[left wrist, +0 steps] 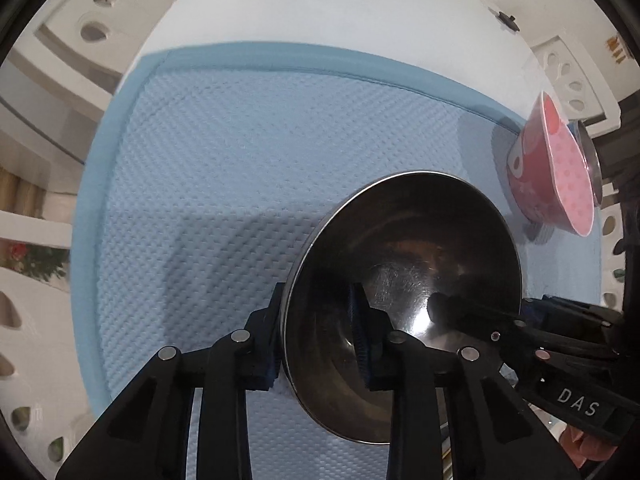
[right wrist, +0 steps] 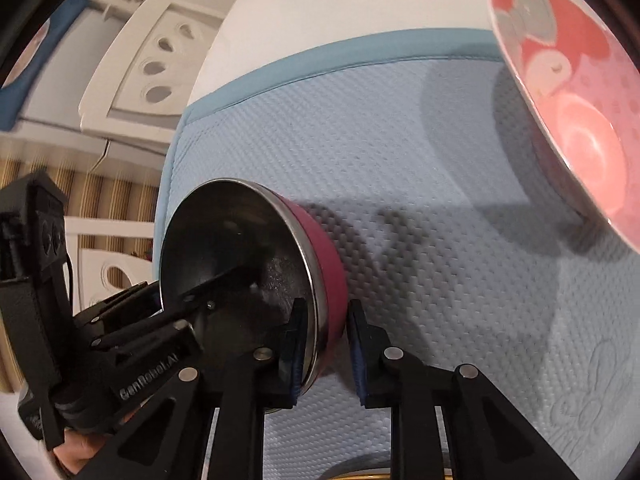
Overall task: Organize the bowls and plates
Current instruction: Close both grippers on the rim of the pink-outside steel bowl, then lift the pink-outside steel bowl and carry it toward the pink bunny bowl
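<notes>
Steel bowl: a bowl (left wrist: 404,280) with a dark, mirror-bright steel inside, fine scratches on its floor, a thin bright rim and a magenta outer wall seen in the right wrist view (right wrist: 248,276).
Where the bowl is: on the pale blue textured mat (left wrist: 240,152), held between both claws, one at each side of its rim.
Left claw: the left claw (left wrist: 318,336) is clamped on the bowl's rim, one blue-padded finger inside the bowl and one against the outer wall.
Right claw: the right claw (right wrist: 324,348) is clamped on the opposite side of the rim, its left finger inside the bowl and its right finger against the magenta wall.
Pose: both claws point steeply down at the mat; each shows at the far side of the bowl in the other's view.
Pink bowl: a pink bowl (right wrist: 580,120) with a cartoon print and dots stands on the mat ahead and to the right of the right claw, well apart from the steel bowl.
Counter: the mat lies on a white counter (left wrist: 320,8).
</notes>
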A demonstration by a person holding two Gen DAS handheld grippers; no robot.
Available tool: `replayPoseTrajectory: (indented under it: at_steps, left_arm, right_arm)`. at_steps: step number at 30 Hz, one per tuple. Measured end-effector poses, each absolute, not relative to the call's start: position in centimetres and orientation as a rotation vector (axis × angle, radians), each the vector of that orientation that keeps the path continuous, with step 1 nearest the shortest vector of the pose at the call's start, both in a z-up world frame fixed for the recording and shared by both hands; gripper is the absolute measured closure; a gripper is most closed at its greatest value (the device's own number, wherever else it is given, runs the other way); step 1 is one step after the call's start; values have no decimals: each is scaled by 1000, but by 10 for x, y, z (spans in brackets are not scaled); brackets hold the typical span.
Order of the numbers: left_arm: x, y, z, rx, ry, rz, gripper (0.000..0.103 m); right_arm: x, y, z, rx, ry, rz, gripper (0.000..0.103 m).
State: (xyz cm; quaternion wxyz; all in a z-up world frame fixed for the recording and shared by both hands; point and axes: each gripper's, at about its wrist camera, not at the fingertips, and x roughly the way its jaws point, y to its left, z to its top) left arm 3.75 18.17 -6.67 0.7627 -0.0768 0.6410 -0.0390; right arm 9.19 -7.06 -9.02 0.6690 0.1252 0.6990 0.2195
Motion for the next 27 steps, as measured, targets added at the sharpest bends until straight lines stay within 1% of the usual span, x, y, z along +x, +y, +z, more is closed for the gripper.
replayPoseTrajectory:
  at_steps: [7,13,19,27]
  left_arm:
    - [35,181,-47,-223,1394,-61,77]
    - [37,170,-14,-204,1366,-47,77]
    - [48,137,18,-180,1307,-87,77]
    - [77,77,47,-170,1262,-188,77]
  right_arm:
    - [93,-81,-87,315,1591,524,85]
    - [90,-94,-65,328,1559,537,85]
    - [91,-121,-36,354,1504,535,85]
    - [108,-189,4,434,1438,489,84]
